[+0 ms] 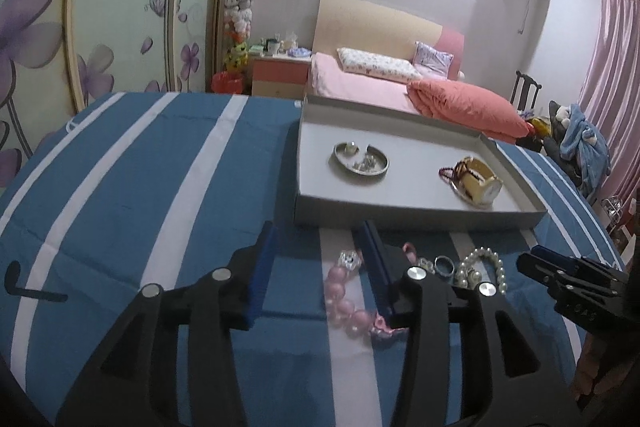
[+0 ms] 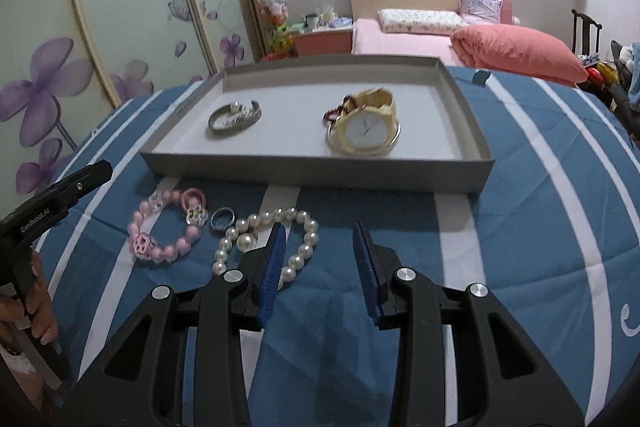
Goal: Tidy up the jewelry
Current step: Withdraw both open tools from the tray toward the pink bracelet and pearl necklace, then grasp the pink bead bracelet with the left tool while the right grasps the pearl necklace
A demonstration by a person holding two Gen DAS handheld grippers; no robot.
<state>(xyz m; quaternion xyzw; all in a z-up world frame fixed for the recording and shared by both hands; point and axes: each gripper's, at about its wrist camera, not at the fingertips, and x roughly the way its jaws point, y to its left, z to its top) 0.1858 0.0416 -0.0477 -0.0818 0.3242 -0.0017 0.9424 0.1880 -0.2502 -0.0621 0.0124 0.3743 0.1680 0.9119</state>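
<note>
While several pieces remain on the striped cloth (image 1: pixel 152 187) in front of the grey tray (image 1: pixel 420 217), the sorting can be judged to be partway done.

From the left wrist view, the left gripper (image 1: pixel 320 255) is seen with its jaws parted and nothing between the pads; the pink bead bracelet (image 1: pixel 344 299) lies just before the tray's near wall, partly under the right-hand finger. A silver bangle (image 1: pixel 361 160) and a cream watch (image 1: pixel 482 183) are already held inside the tray. The right gripper (image 1: pixel 560 273) is glimpsed to the tray's near right; its opening cannot be told here.

From the right wrist view, the right gripper (image 2: pixel 320 259) is shown moderately open and empty, with the pearl bracelet (image 2: pixel 272 239) beside its left finger, near the tray's front wall. A small ring (image 2: pixel 222 218), half hidden in the other view, is seen clearly, as is the watch's dial.

Next, a closing on one bracelet and a lift over the tray wall would seem to be called for.
</note>
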